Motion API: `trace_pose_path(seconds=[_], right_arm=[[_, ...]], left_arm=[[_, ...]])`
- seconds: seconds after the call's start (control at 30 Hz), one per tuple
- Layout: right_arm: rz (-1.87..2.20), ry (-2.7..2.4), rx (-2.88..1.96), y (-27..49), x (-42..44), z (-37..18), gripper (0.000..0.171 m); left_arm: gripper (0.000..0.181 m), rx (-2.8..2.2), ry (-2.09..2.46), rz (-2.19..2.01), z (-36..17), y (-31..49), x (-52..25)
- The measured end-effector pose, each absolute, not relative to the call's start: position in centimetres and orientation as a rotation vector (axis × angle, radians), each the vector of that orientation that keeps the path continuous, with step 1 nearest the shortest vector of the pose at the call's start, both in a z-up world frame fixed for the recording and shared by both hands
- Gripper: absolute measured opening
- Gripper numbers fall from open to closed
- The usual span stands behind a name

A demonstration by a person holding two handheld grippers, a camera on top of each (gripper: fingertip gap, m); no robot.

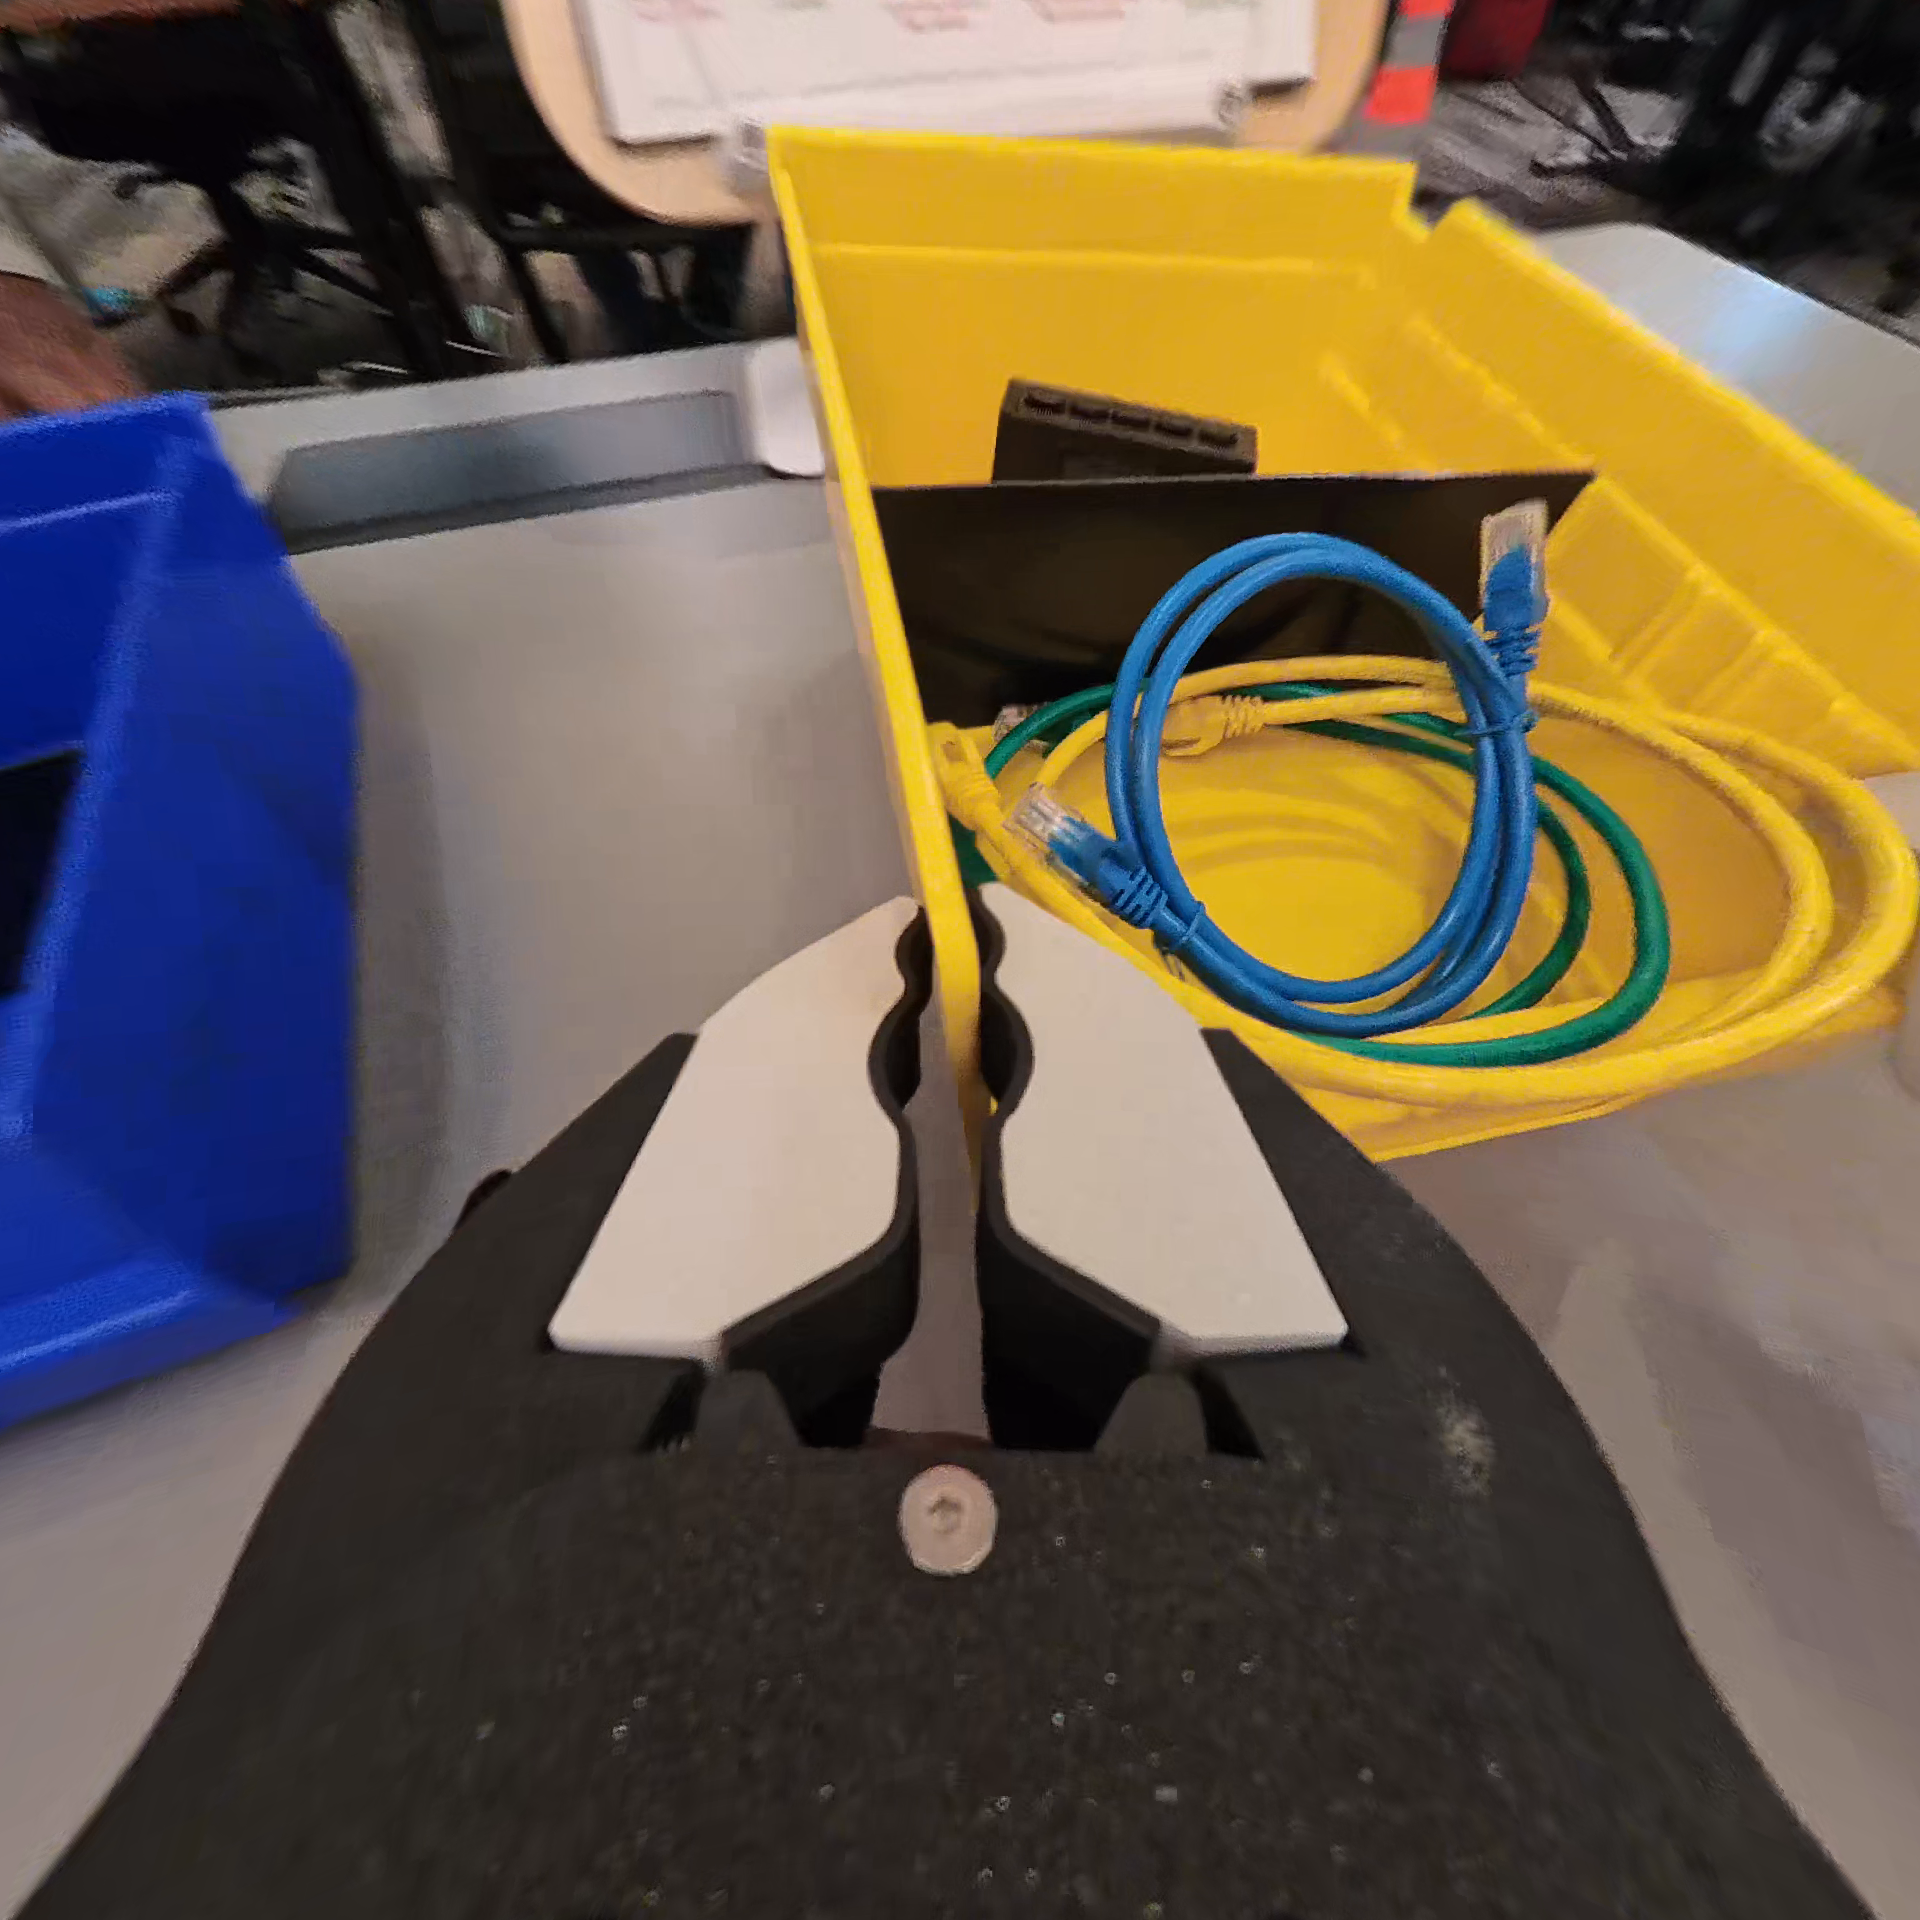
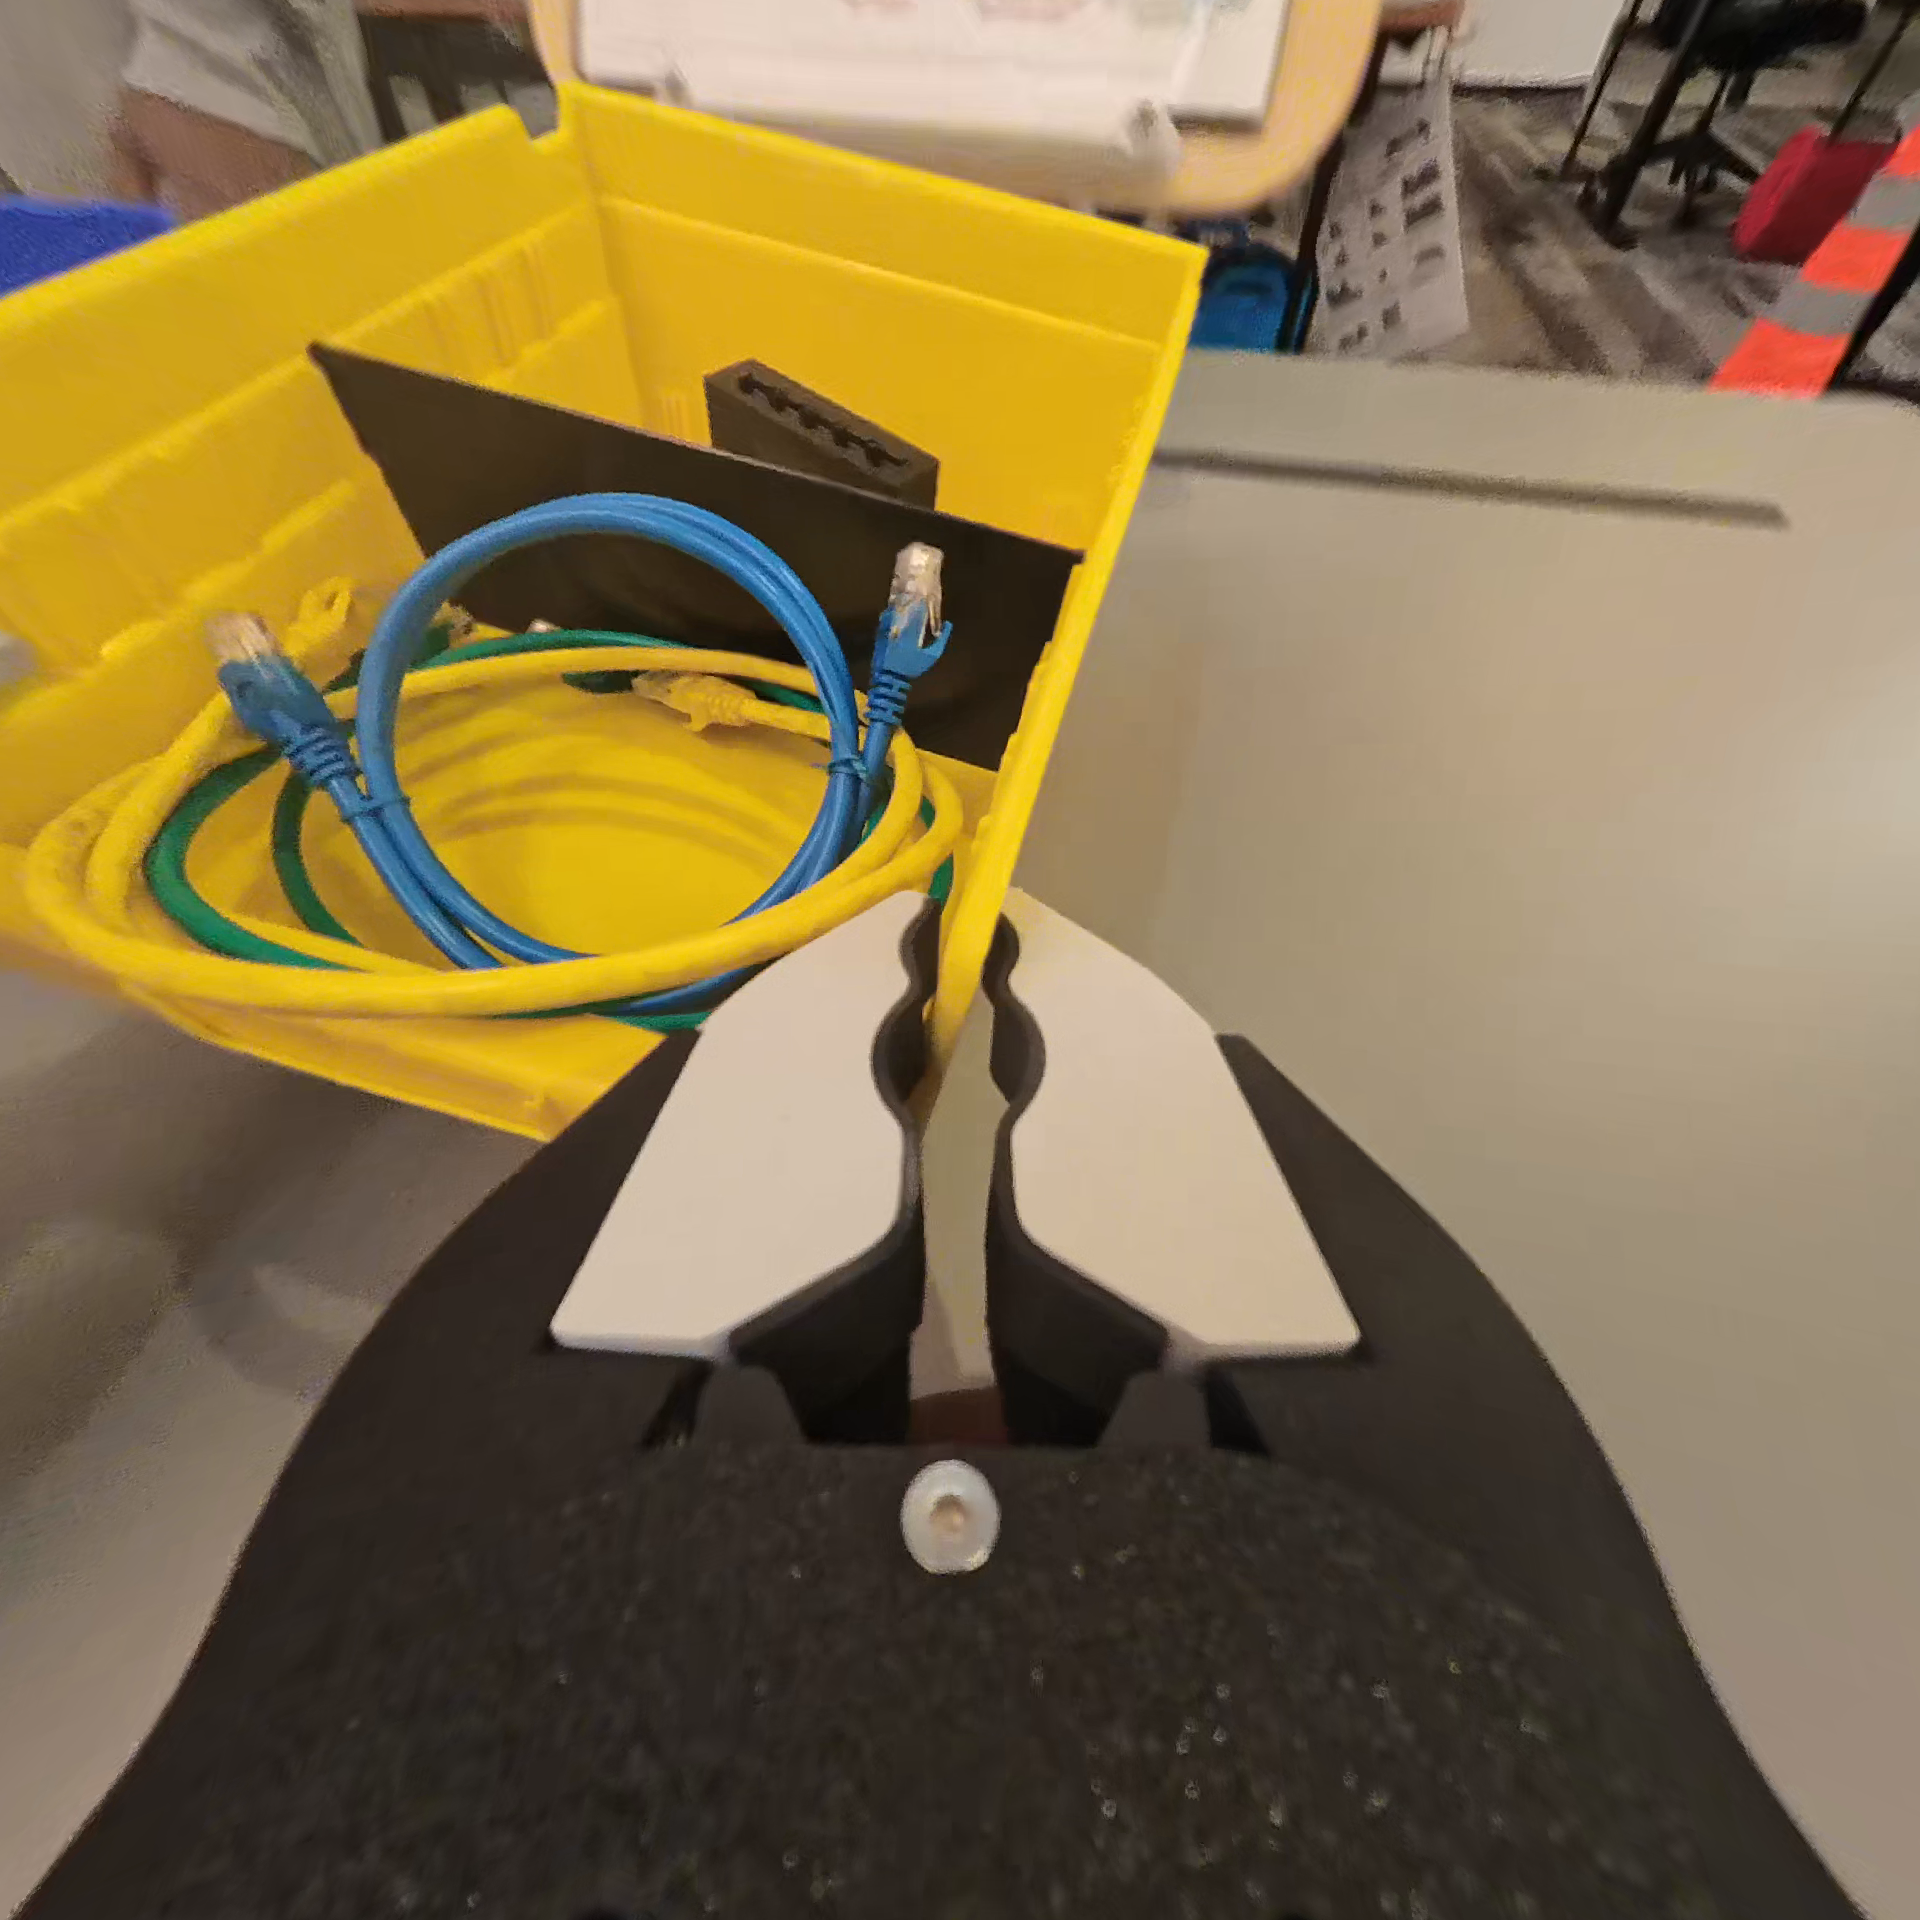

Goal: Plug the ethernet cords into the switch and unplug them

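Observation:
A yellow bin (image 1: 1101,301) (image 2: 862,281) stands on the grey table. Its front part holds coiled blue (image 1: 1320,748) (image 2: 613,727), green (image 1: 1621,904) (image 2: 208,873) and yellow (image 1: 1787,894) (image 2: 312,987) ethernet cords. A black divider (image 1: 1039,582) (image 2: 582,488) crosses the bin. The black switch (image 1: 1122,431) (image 2: 821,431) stands behind it. My left gripper (image 1: 951,925) is shut on the bin's left side wall. My right gripper (image 2: 961,914) is shut on the bin's right side wall.
A blue bin (image 1: 177,883) stands on the table (image 1: 582,748) left of the yellow one; its corner shows in the right wrist view (image 2: 62,239). A person stands at the back left (image 2: 208,104). An orange cone (image 2: 1829,291), chairs and a board are beyond the table.

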State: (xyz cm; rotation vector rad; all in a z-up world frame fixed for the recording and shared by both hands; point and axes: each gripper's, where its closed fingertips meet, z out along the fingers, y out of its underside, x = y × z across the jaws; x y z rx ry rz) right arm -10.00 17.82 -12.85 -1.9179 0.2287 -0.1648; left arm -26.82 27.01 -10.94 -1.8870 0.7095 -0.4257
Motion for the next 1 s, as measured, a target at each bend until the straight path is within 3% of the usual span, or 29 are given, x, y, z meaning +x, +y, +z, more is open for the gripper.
trace_pose_path(seconds=[0.17,0.47,0.5,0.57,0.6,0.63,0.73,0.83,1.0], right_arm=[[-0.146,0.182,-1.815,22.7,-14.1,-8.9,0.006],[-0.104,0.093,-1.958,25.9,-18.4,-14.5,0.007],[-0.118,0.086,-1.975,25.9,-18.1,-14.7,0.007],[-0.093,0.028,-1.981,25.5,-18.0,-14.6,0.008],[-0.065,0.015,-1.981,24.9,-17.9,-14.5,0.016],[-0.036,-0.014,-1.982,24.0,-17.9,-14.3,0.025],[0.046,-0.133,-1.940,21.2,-18.4,-13.2,0.031],[0.280,-0.139,-1.836,20.1,-19.7,-12.2,0.031],[0.580,-0.021,-1.839,20.3,-20.1,-12.5,0.034]], left_arm=[[0.003,-1.885,0.548,-0.365,-9.9,30.2,-32.0],[0.006,-2.010,0.510,-0.356,-15.0,32.2,-36.2],[0.016,-2.012,0.564,-0.369,-14.8,31.7,-35.9],[0.054,-1.961,0.651,-0.439,-13.1,30.1,-35.5],[0.060,-1.902,0.637,-0.431,-11.5,29.4,-36.4],[0.058,-1.836,0.609,-0.415,-9.6,28.8,-37.8],[0.047,-1.730,0.492,-0.357,-5.9,27.8,-44.7],[0.045,-1.819,0.323,-0.292,-7.6,29.6,-53.6],[0.075,-2.045,0.205,-0.216,-13.9,36.6,-60.9]])
